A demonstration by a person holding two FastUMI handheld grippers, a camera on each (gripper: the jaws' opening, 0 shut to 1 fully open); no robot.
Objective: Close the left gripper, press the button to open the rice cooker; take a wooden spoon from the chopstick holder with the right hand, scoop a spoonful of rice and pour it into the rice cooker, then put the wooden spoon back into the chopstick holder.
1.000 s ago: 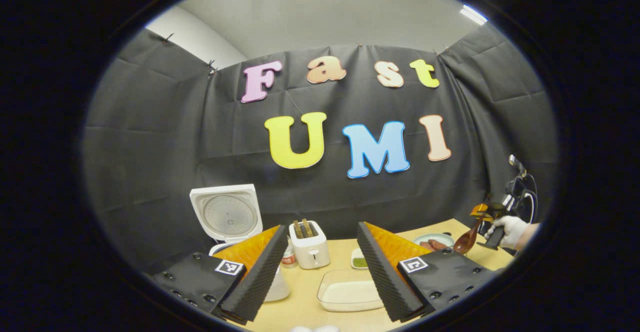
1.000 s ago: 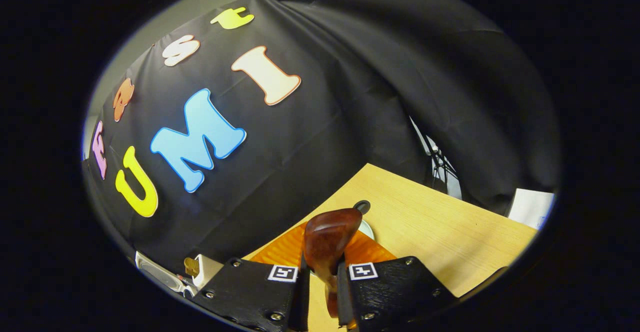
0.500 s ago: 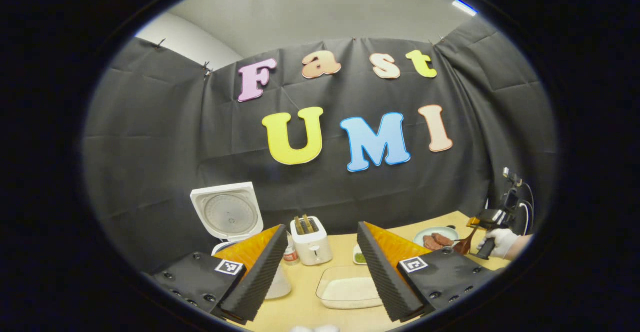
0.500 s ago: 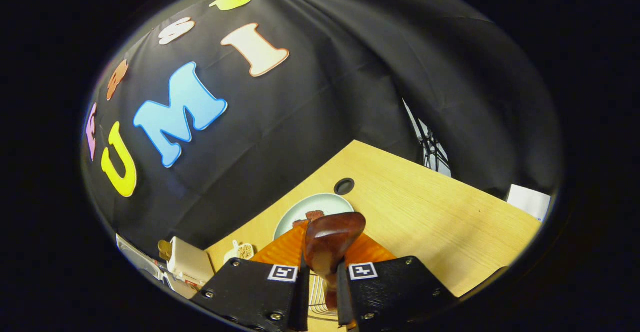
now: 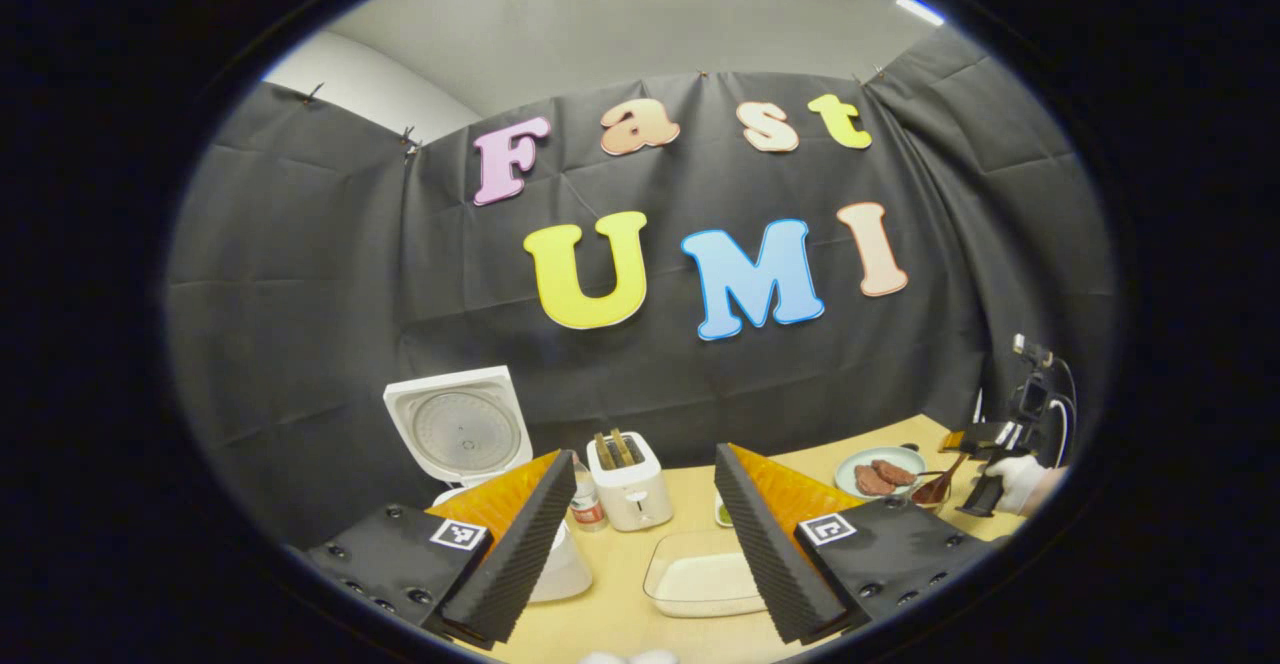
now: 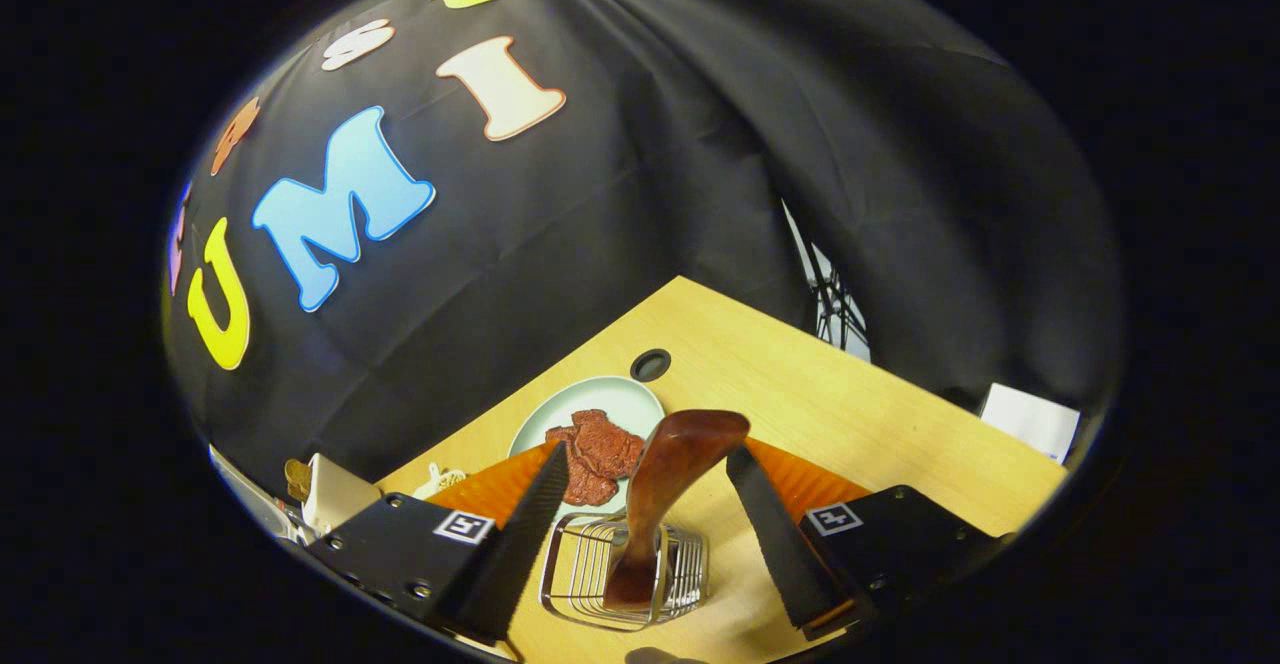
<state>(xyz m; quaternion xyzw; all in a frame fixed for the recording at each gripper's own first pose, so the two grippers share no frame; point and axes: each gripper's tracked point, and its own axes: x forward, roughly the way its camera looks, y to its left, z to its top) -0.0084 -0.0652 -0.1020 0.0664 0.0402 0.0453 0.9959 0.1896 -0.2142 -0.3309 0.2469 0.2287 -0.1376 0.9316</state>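
In the right gripper view, the dark wooden spoon point(image 6: 668, 484) stands handle-down in the wire chopstick holder point(image 6: 580, 579), its bowl up and leaning right. My right gripper point(image 6: 648, 458) is open around it, both fingers apart from the spoon. The left gripper view shows that gripper point(image 5: 985, 444) far right in a gloved hand point(image 5: 1018, 474), over the spoon point(image 5: 938, 487). My left gripper point(image 5: 645, 489) hangs open and empty above the table's near side. The white rice cooker point(image 5: 565, 569) stands behind its left finger with the lid point(image 5: 455, 432) raised. A glass dish of rice point(image 5: 695, 582) lies between the fingers.
A white toaster point(image 5: 627, 484) with bread and a small bottle point(image 5: 586, 510) stand at the back. A plate point(image 6: 600, 392) of red meat lies just beyond the holder, near a cable hole point(image 6: 650, 364) in the wooden table point(image 6: 860, 424). A small green dish point(image 5: 722, 515) sits behind the rice dish.
My right gripper came down with the spoon, set it into the wire holder and opened off the handle. The left gripper stayed open and almost still.
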